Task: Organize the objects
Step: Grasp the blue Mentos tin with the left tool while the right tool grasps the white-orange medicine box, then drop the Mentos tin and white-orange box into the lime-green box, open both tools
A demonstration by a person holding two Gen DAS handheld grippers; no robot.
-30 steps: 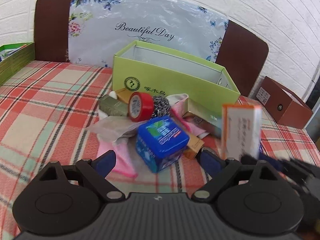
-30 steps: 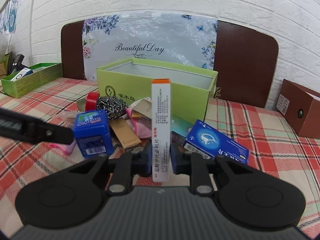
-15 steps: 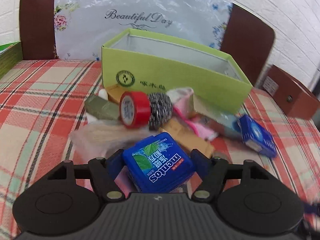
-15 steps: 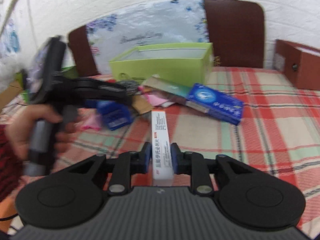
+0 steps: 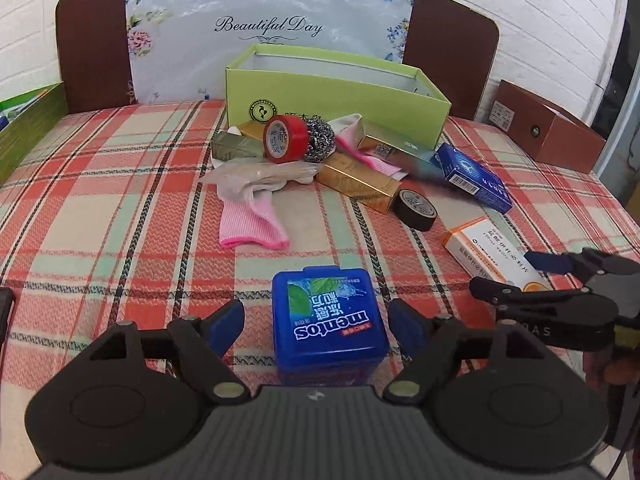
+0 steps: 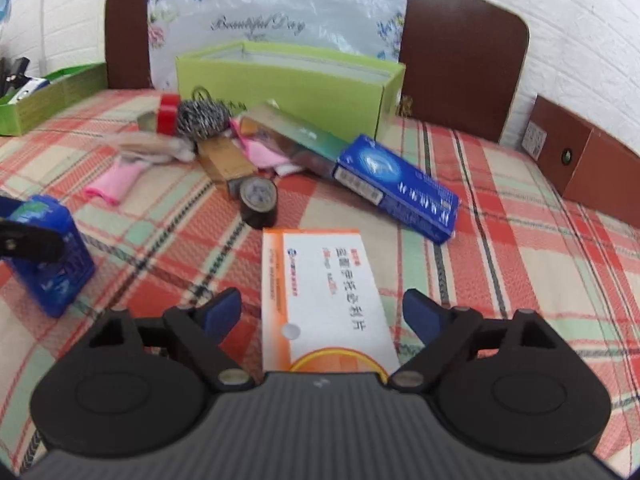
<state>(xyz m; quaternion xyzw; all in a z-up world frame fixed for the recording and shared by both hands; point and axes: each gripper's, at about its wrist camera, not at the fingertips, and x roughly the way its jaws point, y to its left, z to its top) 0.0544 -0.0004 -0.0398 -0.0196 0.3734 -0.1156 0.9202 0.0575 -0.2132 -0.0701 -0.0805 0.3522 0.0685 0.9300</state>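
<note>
In the left wrist view, the left gripper [image 5: 318, 318] has its fingers [image 5: 226, 320] spread wide, released, with the blue Mentos box [image 5: 326, 318] standing between them, touching neither. At about two o'clock the right gripper [image 5: 536, 276] hangs over the orange-and-white medicine box [image 5: 486, 252], which lies flat on the plaid bench [image 5: 120, 208]. In the right wrist view its fingers [image 6: 420, 314] are likewise spread, the box flat between them and untouched. Farther, at twelve o'clock, lie a black tape roll [image 5: 415, 209], a pink cloth [image 5: 250, 224], gold cartons [image 5: 358, 180], a blue carton [image 5: 474, 176], a steel scourer [image 5: 319, 140] and a red tape roll [image 5: 285, 137]. Behind them stands the green box [image 5: 336, 94].
</note>
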